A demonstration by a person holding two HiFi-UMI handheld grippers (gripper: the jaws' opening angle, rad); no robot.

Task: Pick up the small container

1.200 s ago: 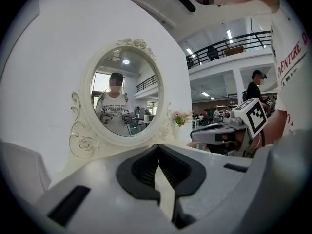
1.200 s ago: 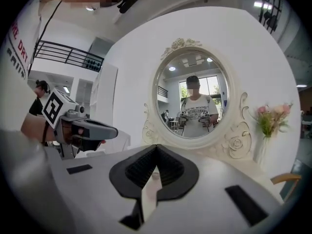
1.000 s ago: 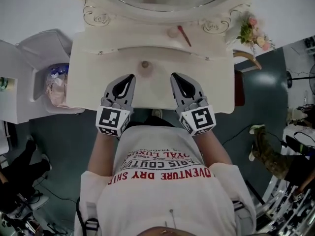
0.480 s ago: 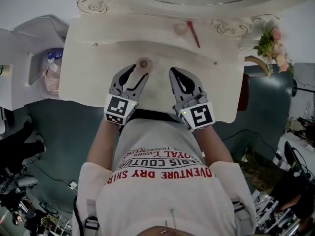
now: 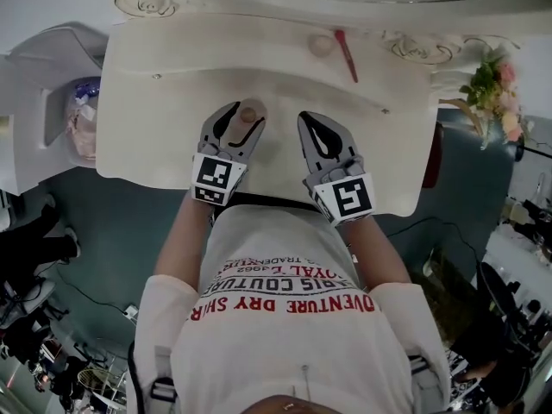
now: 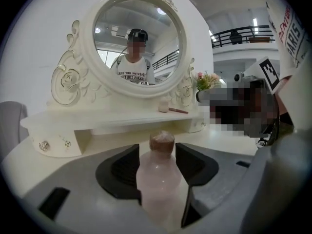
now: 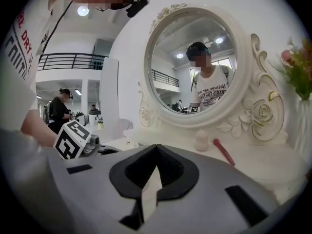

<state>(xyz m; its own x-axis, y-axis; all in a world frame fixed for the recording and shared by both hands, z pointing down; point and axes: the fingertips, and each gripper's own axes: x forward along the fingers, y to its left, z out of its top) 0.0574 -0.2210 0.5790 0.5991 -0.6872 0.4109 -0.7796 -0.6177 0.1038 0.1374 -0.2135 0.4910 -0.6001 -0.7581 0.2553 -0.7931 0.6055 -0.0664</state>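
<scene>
Tabletop (image 5: 155,145) of a cream vanity seen from above, with a person (image 5: 285,335) at its front edge holding a hand-held gripper in each hand. The left hand-held gripper (image 6: 157,149) has just been opening its jaws, which stand wide apart. The small container (image 6: 158,179), a pale pink bottle with a brownish cap, stands upright on the tabletop between its pads, which do not seem to press on it. The right hand-held gripper (image 7: 156,149), just beside it, has its jaws together and holds nothing. To grasp well, keep the bottle centred, close evenly on its body rather than the narrow cap, then lift straight up so it does not tip. Counted: one tabletop, one round mirror (image 6: 136,43), two hand-held grippers, one flower posy (image 5: 496,84), one small container, and on the raised shelf (image 5: 259,41) one red stick (image 5: 346,55) and one pale rounded object (image 5: 320,45).
</scene>
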